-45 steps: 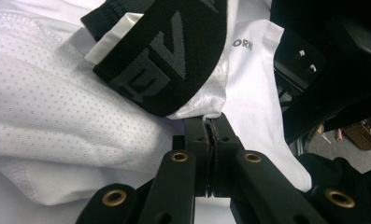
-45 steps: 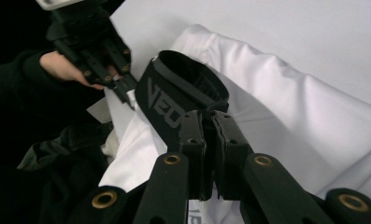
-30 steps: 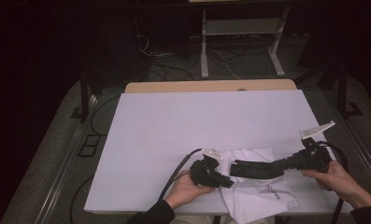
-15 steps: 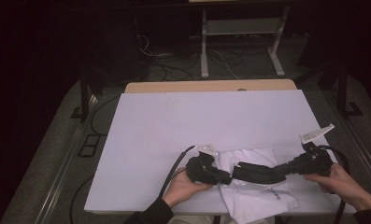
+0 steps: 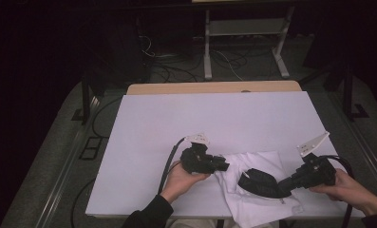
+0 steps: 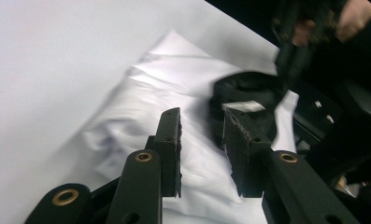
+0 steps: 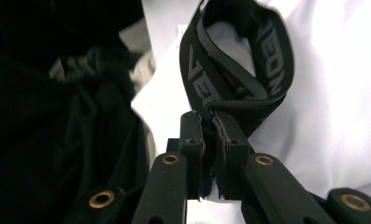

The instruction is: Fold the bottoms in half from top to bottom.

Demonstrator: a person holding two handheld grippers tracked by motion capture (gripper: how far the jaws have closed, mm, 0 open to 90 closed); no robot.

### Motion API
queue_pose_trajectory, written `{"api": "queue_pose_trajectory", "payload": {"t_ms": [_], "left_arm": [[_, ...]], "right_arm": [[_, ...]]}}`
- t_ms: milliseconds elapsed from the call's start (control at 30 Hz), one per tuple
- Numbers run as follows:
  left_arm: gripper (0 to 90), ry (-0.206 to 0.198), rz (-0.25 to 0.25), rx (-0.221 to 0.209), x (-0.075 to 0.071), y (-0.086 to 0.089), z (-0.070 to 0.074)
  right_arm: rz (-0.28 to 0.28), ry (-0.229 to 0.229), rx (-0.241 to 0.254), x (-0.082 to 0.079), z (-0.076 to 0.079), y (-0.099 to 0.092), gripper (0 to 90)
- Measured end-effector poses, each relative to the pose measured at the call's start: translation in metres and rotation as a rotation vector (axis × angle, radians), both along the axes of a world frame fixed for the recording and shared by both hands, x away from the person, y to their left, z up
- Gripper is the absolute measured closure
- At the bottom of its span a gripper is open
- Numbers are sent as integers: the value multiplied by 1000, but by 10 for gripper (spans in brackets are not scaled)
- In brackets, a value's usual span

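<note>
Two tools are at work on the near right part of the table [image 5: 143, 142], and from the high view I read the job as handling a black garment [image 5: 259, 182] that lies on a white cloth [image 5: 252, 204]. My right tool [image 5: 276, 186] reaches left to the garment; my left tool [image 5: 224, 166] sits at the cloth's left edge, apart from the garment.

Left gripper view: the left tool [image 6: 202, 135] stands open with nothing between its pads, and it has just been opening. White cloth [image 6: 141, 116] lies under it, the garment [image 6: 248, 93] just beyond. I'd bring it to the garment's free edge before closing, taking care not to catch the cloth.

Right gripper view: the right tool [image 7: 207, 122] is clamped on the garment's lettered waistband [image 7: 197, 70], and the loop hangs open beyond. I'd hold that grip steady and pull gently, so the band doesn't slip.
</note>
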State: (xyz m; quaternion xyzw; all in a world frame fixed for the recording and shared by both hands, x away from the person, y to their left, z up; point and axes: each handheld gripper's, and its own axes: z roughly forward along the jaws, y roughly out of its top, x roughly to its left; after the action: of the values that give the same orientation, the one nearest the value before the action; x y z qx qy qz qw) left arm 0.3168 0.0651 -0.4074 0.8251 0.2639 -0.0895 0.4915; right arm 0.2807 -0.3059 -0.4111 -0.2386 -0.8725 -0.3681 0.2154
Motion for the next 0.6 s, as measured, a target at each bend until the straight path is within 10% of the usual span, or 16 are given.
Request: {"api": "queue_pose_trajectory", "payload": {"t_ms": [433, 600], "left_arm": [[660, -17, 89, -28, 15, 19, 4], [661, -21, 93, -31, 16, 20, 4]], "right_arm": [[148, 91, -86, -9, -5, 10, 706], [118, 91, -69, -8, 1, 7, 653]]}}
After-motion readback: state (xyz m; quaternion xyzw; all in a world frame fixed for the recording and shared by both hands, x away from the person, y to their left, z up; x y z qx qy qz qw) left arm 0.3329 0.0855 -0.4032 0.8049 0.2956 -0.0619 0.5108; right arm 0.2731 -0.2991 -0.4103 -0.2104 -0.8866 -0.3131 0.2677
